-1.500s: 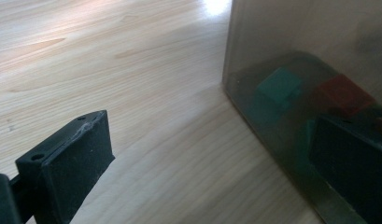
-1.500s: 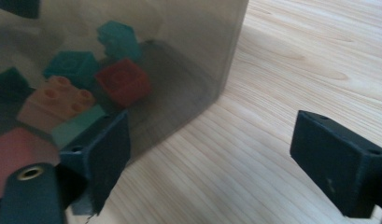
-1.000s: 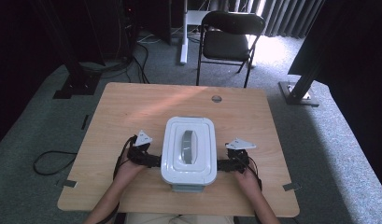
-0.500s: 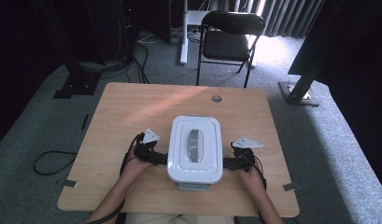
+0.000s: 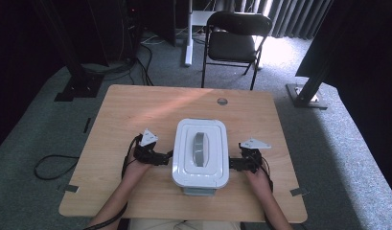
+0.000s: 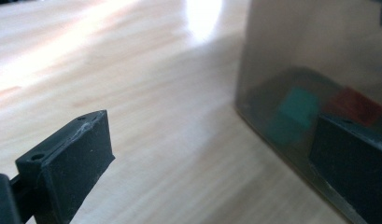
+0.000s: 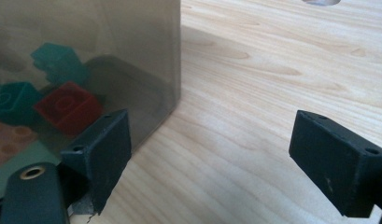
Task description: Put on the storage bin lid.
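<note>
A white-lidded box (image 5: 201, 153) with a grey handle stands on the near middle of the wooden table (image 5: 136, 110). My left gripper (image 5: 160, 157) is at its left side and my right gripper (image 5: 234, 164) at its right side, both low on the table. In the left gripper view my left gripper (image 6: 212, 163) is open, one jaw in front of the box's cloudy wall (image 6: 310, 70). In the right gripper view my right gripper (image 7: 221, 158) is open beside the box's wall (image 7: 86, 37). A red brick (image 7: 69, 107) and teal bricks (image 7: 53, 58) show through the wall.
A round cable hole (image 5: 222, 101) lies in the table beyond the box. A black chair (image 5: 236, 28) stands behind the table's far edge. Bare wood stretches left, right and beyond the box.
The box and both grippers shifted slightly right and a little away from the person a second ago. Since half a second ago they have barely moved.
</note>
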### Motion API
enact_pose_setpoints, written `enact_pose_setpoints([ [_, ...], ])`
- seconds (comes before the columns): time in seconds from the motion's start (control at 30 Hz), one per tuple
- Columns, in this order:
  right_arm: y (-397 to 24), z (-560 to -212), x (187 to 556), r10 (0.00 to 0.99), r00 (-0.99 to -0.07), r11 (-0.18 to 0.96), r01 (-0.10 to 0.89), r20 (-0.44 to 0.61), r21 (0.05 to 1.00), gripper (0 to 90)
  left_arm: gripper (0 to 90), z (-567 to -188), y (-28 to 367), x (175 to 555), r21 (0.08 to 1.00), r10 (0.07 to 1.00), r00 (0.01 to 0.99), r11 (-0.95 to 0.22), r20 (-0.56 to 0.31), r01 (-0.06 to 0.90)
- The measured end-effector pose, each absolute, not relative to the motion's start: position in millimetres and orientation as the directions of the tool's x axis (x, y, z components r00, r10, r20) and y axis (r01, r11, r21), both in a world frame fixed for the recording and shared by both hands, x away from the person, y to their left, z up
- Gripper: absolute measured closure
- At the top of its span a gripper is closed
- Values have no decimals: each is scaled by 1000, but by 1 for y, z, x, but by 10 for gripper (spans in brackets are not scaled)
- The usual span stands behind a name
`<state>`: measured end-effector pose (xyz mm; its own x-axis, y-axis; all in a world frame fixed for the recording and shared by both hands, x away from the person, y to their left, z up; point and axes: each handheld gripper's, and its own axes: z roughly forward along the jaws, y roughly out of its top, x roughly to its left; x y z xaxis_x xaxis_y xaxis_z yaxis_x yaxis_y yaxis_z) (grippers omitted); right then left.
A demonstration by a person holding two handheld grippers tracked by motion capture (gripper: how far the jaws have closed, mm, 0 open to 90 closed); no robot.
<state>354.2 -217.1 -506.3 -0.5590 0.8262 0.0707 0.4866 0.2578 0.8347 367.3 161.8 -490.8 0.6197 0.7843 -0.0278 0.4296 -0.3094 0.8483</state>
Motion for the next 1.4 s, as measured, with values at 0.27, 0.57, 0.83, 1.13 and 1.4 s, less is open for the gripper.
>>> enact_pose_setpoints([
  [0.27, -214, -505, 359, 825, -562, 271, 481, 56, 834, 127, 6, -487, 172, 373, 853, 806, 590, -280, -39, 440],
  [0.57, -215, -504, 357, 831, -554, 269, 478, 49, 836, 127, 6, -487, 188, 370, 851, 841, 539, -249, -47, 463],
  [0.83, -224, -502, 353, 848, -528, 253, 475, 43, 843, 127, 6, -485, 209, 364, 857, 868, 494, -221, -44, 465],
  [1.13, -239, -499, 349, 869, -490, 202, 474, 65, 857, 126, 7, -483, 234, 355, 853, 896, 443, -204, -35, 480],
  [1.4, -252, -498, 345, 892, -449, 190, 477, 52, 858, 126, 7, -485, 259, 347, 851, 923, 382, -166, -44, 498],
])
